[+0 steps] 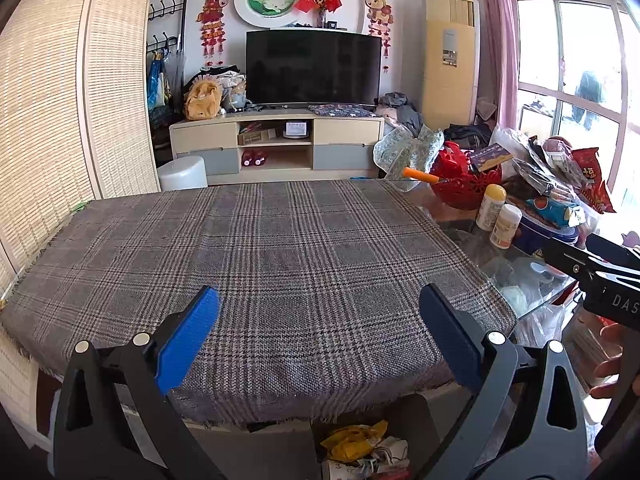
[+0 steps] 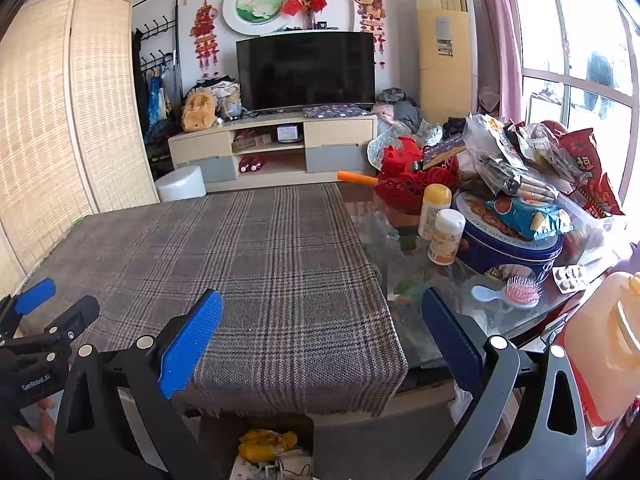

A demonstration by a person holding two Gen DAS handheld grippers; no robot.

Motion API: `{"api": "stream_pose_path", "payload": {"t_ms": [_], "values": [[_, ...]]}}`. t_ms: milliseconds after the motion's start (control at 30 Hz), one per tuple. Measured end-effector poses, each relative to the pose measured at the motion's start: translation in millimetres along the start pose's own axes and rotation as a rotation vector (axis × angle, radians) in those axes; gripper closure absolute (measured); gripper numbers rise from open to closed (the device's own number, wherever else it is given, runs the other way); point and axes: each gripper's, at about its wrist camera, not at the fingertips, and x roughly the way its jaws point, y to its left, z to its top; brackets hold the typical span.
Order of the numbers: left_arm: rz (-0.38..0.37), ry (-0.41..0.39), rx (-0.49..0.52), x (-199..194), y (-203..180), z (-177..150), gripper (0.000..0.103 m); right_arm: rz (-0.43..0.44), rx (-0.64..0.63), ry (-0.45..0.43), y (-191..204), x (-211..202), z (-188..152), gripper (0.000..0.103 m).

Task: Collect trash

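The trash is seen low down, under the near edge of the table, in what looks like a dark bin. Yellow wrappers and white paper scraps are piled there. In the right view the same pile is seen just below the cloth's fringe.

The trash is judged to be light, thin and crinkly. It can be squashed with no harm, but it may slip or tear if only a corner is pinched. A bunched, thick part should be taken, not a flat edge.

No loose trash is seen on the cloth. The gray check cloth is spread over the left part of the table, and its top looks bare.

On the right part of the table, on the glass, many things are crowded close: a blue tin, two small bottles, a red basket, snack bags and a pink brush. Whether any of these bags are empty cannot be told.

The left tool is held wide open above the near cloth, and nothing is held in it. The right tool is also wide open and holds nothing; it is held over the cloth's right edge, near the glass.
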Motion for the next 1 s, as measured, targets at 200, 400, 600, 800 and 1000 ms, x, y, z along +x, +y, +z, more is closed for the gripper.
{"api": "stream_pose_path", "payload": {"t_ms": [200, 400, 600, 800, 1000], "values": [[-0.001, 0.004, -0.004, -0.6, -0.7, 1.0, 0.008, -0.016, -0.008, 0.01, -3.8, 0.4, -2.8, 0.003], [0.001, -0.005, -0.005, -1.7, -2.3, 3.2, 0.008, -0.012, -0.001, 0.008, -4.5, -0.7, -2.1, 0.003], [0.004, -0.008, -0.003, -2.2, -3.5, 4.2, 0.008, -0.013, 0.002, 0.01, -5.8, -0.4, -1.6, 0.003], [0.003, -0.009, -0.001, -1.6, -5.3, 4.4, 0.008, -0.009, 0.007, 0.014, -5.8, -0.3, -1.7, 0.003], [0.004, -0.008, 0.0, 0.3, -7.2, 3.7, 0.008, -0.006, 0.003, 0.013, -4.5, -1.1, -1.9, 0.003]]}}
